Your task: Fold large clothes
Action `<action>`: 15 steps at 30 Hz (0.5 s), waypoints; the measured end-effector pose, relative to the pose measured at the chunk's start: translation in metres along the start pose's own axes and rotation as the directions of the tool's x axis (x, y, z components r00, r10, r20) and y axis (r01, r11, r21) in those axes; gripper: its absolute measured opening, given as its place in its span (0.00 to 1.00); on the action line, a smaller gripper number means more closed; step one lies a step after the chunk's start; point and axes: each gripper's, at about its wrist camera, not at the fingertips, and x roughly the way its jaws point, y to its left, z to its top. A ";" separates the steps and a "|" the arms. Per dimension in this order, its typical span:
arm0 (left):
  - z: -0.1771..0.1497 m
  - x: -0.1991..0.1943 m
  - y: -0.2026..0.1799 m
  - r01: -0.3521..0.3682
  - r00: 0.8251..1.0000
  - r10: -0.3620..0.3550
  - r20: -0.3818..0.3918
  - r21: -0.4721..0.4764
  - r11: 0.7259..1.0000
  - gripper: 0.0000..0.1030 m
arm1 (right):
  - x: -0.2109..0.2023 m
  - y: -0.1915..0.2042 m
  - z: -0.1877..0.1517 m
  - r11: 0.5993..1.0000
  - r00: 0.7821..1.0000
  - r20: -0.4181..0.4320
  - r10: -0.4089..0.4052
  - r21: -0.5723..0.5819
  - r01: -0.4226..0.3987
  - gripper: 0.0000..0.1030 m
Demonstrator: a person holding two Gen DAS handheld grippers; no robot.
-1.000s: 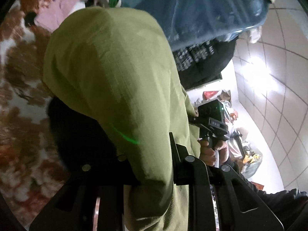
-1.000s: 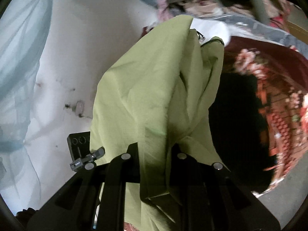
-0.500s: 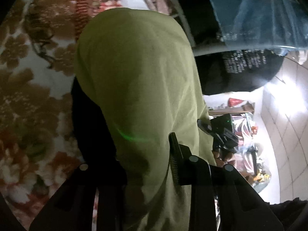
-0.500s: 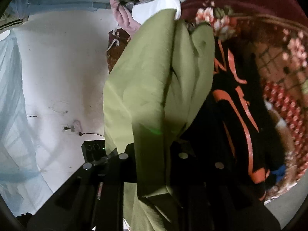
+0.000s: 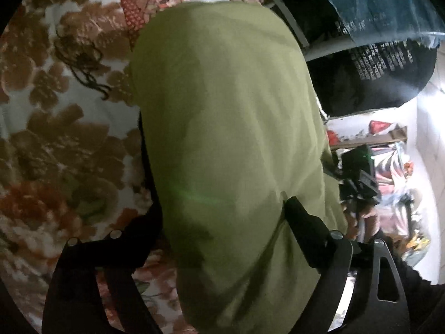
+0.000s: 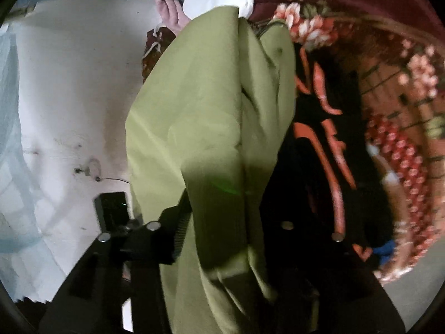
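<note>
Olive-green woven garment (image 5: 228, 139) fills centre between left gripper (image 5: 222, 222) jaws, just spreading, over floral blanket (image 5: 55, 144) at 9 o'clock | right view: garment (image 6: 211, 117) between right gripper (image 6: 233, 217) jaws, just parting; black orange-printed cloth (image 6: 319, 150) at 3 o'clock

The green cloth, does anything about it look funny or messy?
A bit. The green cloth is bunched into uneven creases, not flat. It lies partly over a black garment with orange print on the floral blanket. The left gripper and right gripper have just been opening, the cloth still draped between their fingers.
</note>
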 end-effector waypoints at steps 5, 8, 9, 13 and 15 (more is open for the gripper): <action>-0.010 -0.026 0.001 -0.105 0.993 0.106 0.050 -0.025 0.994 0.86 | -0.037 0.000 -0.022 0.989 0.988 0.034 -0.150 -0.009 0.151 0.87; -0.017 -0.032 -0.001 -0.123 0.990 0.124 0.070 -0.021 0.992 0.84 | -0.070 0.029 -0.034 0.990 0.983 0.132 -0.131 -0.035 0.137 0.86; -0.017 -0.036 -0.003 -0.138 0.987 0.139 0.079 -0.018 0.990 0.84 | -0.079 0.043 -0.037 0.990 0.980 0.160 -0.121 -0.055 0.132 0.86; -0.020 -0.086 -0.007 -0.133 0.974 0.133 0.185 -0.011 0.991 0.85 | -0.089 0.135 -0.047 0.944 0.946 0.275 -0.169 -0.233 0.236 0.86; -0.018 -0.092 -0.012 -0.182 0.965 0.171 0.200 0.037 0.983 0.84 | -0.067 0.171 -0.048 0.925 0.944 0.289 -0.157 -0.293 0.244 0.86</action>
